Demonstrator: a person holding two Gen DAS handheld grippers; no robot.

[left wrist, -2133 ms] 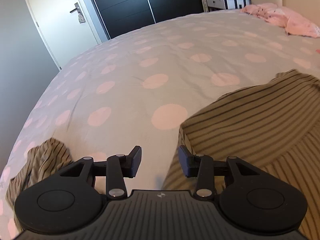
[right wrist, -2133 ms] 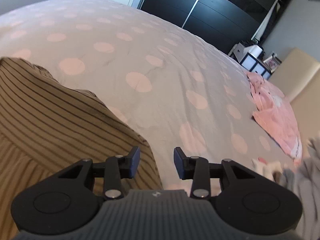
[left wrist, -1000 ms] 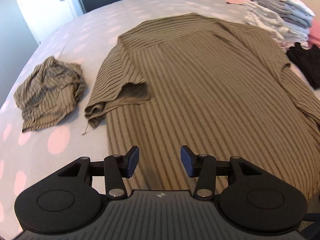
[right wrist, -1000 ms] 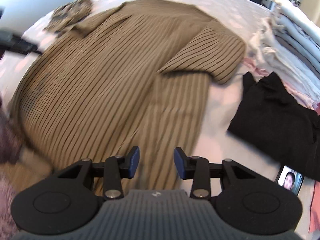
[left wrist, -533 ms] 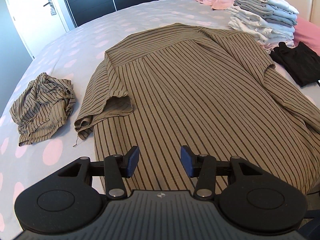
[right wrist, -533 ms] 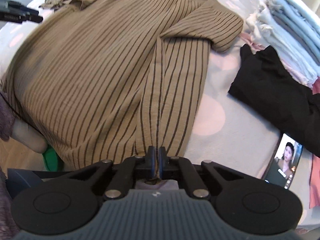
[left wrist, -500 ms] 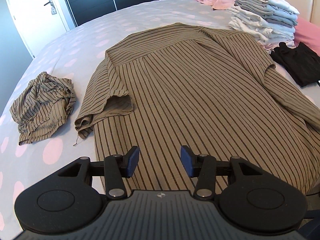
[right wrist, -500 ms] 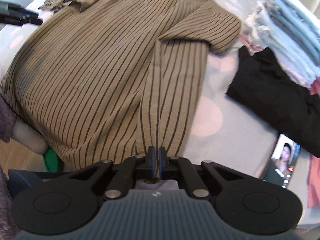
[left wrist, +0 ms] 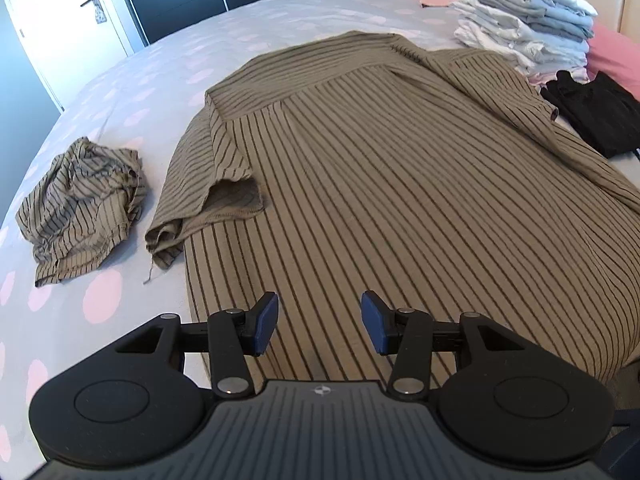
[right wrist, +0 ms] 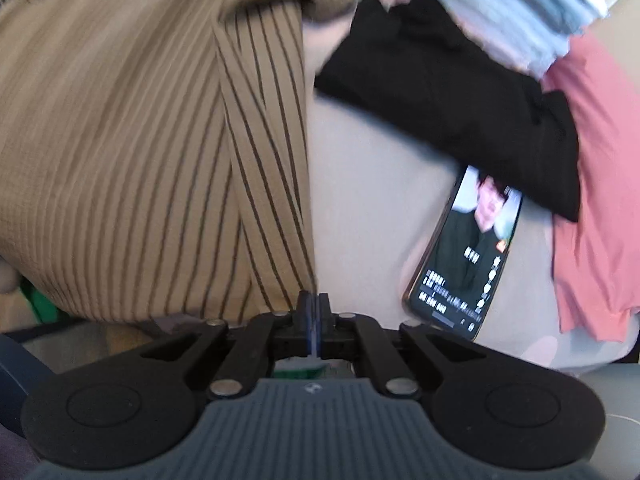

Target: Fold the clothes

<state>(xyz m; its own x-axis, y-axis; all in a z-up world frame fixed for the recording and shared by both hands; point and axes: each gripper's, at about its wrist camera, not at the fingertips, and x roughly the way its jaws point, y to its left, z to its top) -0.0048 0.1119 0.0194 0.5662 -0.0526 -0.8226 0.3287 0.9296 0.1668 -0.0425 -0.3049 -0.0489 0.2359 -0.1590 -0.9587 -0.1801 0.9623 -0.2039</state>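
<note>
A tan shirt with dark stripes (left wrist: pixel 392 184) lies spread back-up on the bed, its left sleeve (left wrist: pixel 216 200) folded in. My left gripper (left wrist: pixel 318 322) is open and empty, just above the shirt's bottom hem. My right gripper (right wrist: pixel 313 312) is shut on the shirt's bottom right corner (right wrist: pixel 264 200), and the cloth there is pulled taut and twisted toward the camera. The right wrist view is motion-blurred.
A crumpled striped garment (left wrist: pixel 80 200) lies left of the shirt. A stack of folded clothes (left wrist: pixel 524 16), a black garment (left wrist: pixel 592 112) and pink cloth (right wrist: pixel 592 220) lie to the right. A lit phone (right wrist: pixel 468 256) lies on the polka-dot bedspread (left wrist: pixel 120 92).
My right gripper, shut on the shirt's corner, has swung to the right and dragged the cloth along; the phone and black garment now fill its view. The left gripper has barely moved.
</note>
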